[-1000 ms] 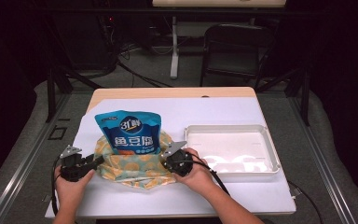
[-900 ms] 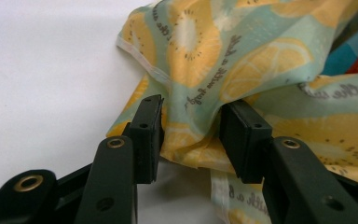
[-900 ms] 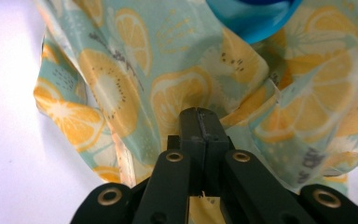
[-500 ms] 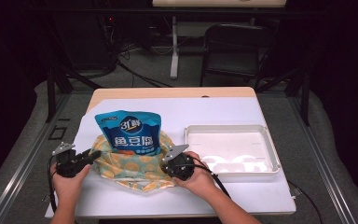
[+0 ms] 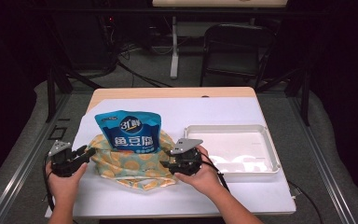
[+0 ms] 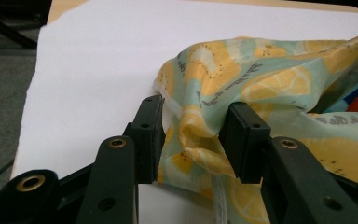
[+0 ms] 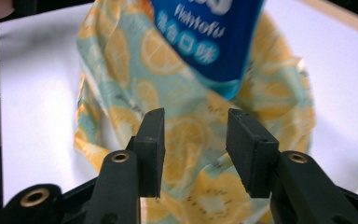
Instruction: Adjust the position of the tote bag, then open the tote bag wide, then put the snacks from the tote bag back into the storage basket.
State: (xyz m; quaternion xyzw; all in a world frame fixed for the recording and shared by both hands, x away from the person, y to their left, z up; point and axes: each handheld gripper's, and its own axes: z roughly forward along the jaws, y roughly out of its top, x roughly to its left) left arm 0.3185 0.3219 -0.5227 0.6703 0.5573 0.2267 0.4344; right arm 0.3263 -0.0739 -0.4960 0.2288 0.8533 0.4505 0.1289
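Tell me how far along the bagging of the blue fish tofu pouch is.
Done: the blue fish tofu pouch stands in the lemon-print bag. In hand: the left gripper straddles a bag fold, jaws apart; the right gripper, jaws just opened, holds nothing. Left: the pouch's top sticks out; the white tray waits alongside.

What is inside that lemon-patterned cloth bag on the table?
A blue snack pouch stands in the lemon-print bag, its upper part sticking out above the rim. Its lower end is covered by the fabric, so anything beneath or beside it inside cannot be seen.
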